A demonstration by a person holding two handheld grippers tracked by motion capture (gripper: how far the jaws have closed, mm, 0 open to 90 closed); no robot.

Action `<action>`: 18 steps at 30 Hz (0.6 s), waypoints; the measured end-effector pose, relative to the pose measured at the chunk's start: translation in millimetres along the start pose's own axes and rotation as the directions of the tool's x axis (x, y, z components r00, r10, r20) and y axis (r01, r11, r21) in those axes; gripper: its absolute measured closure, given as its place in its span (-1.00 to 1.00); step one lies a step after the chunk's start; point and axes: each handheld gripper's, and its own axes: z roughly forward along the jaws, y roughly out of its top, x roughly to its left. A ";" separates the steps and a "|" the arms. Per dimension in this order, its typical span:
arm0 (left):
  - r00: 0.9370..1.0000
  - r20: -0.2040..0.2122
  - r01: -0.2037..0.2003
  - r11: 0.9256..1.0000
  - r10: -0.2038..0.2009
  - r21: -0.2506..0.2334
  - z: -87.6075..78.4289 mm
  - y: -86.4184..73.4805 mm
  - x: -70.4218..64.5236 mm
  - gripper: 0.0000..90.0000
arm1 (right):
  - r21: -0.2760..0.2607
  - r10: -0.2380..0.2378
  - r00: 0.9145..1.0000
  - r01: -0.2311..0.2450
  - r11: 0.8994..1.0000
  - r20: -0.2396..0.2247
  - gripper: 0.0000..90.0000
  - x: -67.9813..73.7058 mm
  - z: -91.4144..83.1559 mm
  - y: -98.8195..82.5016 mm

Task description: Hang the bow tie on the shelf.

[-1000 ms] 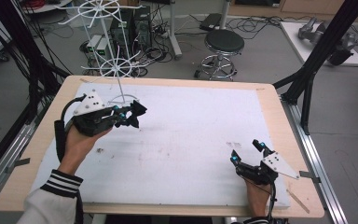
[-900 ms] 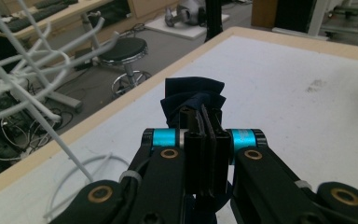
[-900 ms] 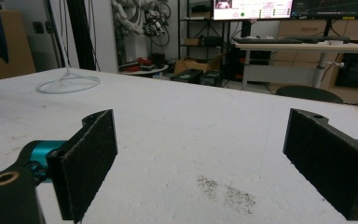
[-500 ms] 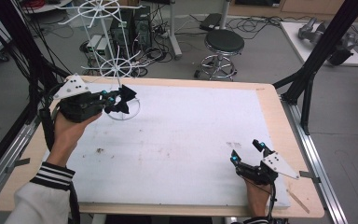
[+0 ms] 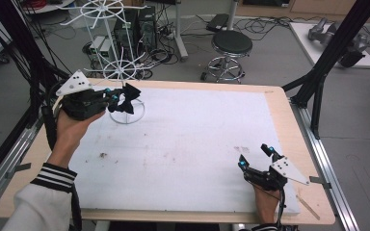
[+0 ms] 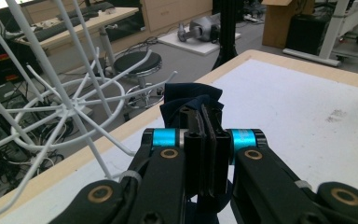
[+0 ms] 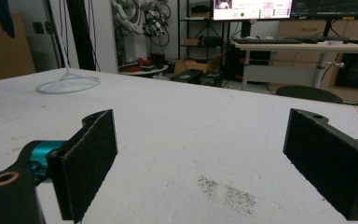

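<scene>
- The white wire rack (image 5: pixel 120 72) stands at the far left corner of the white table (image 5: pixel 192 144), its ring base resting on the surface; in the right gripper view the base (image 7: pixel 68 84) lies far off to the left
- The left gripper (image 5: pixel 125 97) is held above the table just beside the rack's base, its jaws pressed together on a dark navy cloth (image 5: pixel 126 100)
- In the left gripper view the cloth (image 6: pixel 191 100) bunches up past the closed jaws of the left gripper (image 6: pixel 206 140), with the rack's white spokes (image 6: pixel 65 109) just to the left of it
- The right gripper (image 5: pixel 256 156) rests well apart from the rack, near the table's near right corner, jaws spread wide with nothing between them
- In the right gripper view its two black pads (image 7: pixel 87 163) stand far apart over bare table with a patch of dark specks (image 7: pixel 226 191)
- A black stool (image 5: pixel 231 45) stands on the floor beyond the rack's side of the table
</scene>
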 end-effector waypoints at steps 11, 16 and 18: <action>1.000 -0.015 0.003 1.000 -0.003 0.003 -0.4 4.7 11.8 0.94 | -0.002 -0.001 1.000 0.001 1.000 0.001 -0.80 0.1 0.1 0.0; 1.000 -0.023 0.006 1.000 -0.006 0.008 1.4 5.6 16.8 0.94 | -0.002 0.000 1.000 0.000 1.000 0.001 -0.80 0.1 0.0 0.0; 1.000 -0.027 0.006 1.000 -0.005 0.009 1.5 6.3 19.2 0.94 | -0.002 0.000 1.000 0.000 1.000 0.002 -0.80 0.1 0.1 -0.1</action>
